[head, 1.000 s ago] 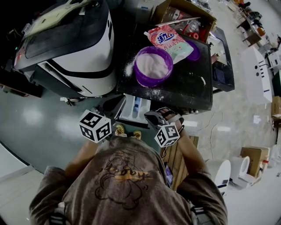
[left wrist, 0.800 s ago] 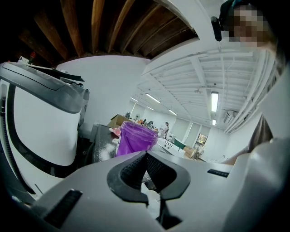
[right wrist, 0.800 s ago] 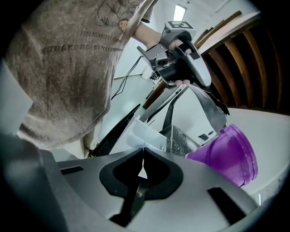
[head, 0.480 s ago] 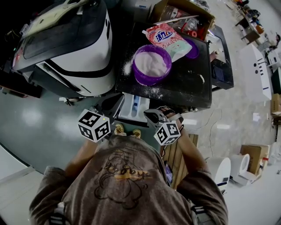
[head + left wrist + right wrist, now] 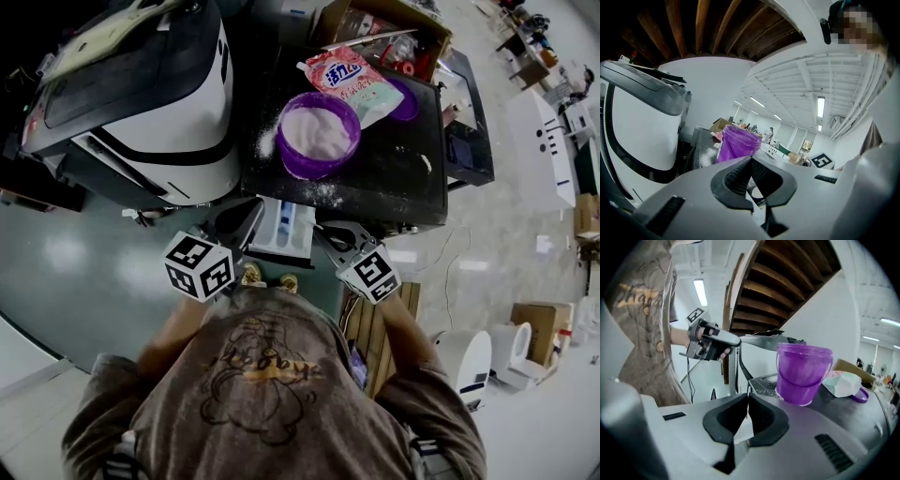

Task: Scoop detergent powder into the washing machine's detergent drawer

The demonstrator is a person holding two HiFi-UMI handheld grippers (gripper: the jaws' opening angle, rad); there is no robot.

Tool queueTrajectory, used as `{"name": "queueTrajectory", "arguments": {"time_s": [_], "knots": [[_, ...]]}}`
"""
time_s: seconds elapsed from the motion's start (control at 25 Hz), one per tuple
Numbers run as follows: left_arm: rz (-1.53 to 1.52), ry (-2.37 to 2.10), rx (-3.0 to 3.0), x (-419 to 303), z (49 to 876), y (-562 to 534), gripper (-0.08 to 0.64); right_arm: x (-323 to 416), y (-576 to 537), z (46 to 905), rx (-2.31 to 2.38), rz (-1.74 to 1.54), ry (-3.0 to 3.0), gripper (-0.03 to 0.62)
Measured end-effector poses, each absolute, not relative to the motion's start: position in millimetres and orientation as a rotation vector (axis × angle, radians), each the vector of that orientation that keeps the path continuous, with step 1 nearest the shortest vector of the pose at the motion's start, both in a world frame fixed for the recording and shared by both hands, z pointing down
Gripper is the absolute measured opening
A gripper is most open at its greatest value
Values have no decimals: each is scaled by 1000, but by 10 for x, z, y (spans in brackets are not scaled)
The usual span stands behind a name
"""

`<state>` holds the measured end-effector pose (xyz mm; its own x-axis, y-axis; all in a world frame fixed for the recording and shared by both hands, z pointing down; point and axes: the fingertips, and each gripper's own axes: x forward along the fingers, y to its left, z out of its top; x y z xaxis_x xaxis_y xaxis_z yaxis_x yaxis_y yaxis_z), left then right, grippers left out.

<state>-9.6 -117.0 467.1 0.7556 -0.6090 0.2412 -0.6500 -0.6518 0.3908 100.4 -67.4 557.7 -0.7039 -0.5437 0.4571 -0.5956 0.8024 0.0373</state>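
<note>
left hand-held gripper (image 5: 751, 161) and right hand-held gripper (image 5: 747, 397) both clenched, empty, near open detergent drawer (image 5: 281, 230). powder tub (image 5: 319, 136) on bench (image 5: 394, 187) behind. unclench right before reaching; carry powder level.

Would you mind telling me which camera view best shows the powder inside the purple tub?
The head view: it looks down into the purple tub, so the white powder inside it is plain to see. The left gripper view and the right gripper view each show only the tub's outer wall from the side, not the powder's surface.
</note>
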Motion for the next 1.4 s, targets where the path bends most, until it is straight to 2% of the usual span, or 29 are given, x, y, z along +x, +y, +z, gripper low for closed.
{"name": "queueTrajectory", "arguments": {"time_s": [0.32,0.68,1.4], "knots": [[102,-906,2517,31,4617,-1152,21,1286,-689,5194,1126,363,-2631,9],[62,-855,2532,151,4581,-1159,21,1538,-614,4863,1378,397,-2610,9],[16,-892,2560,85,4548,-1354,21,2059,-632,4828,1849,457,-2381,9]]}}
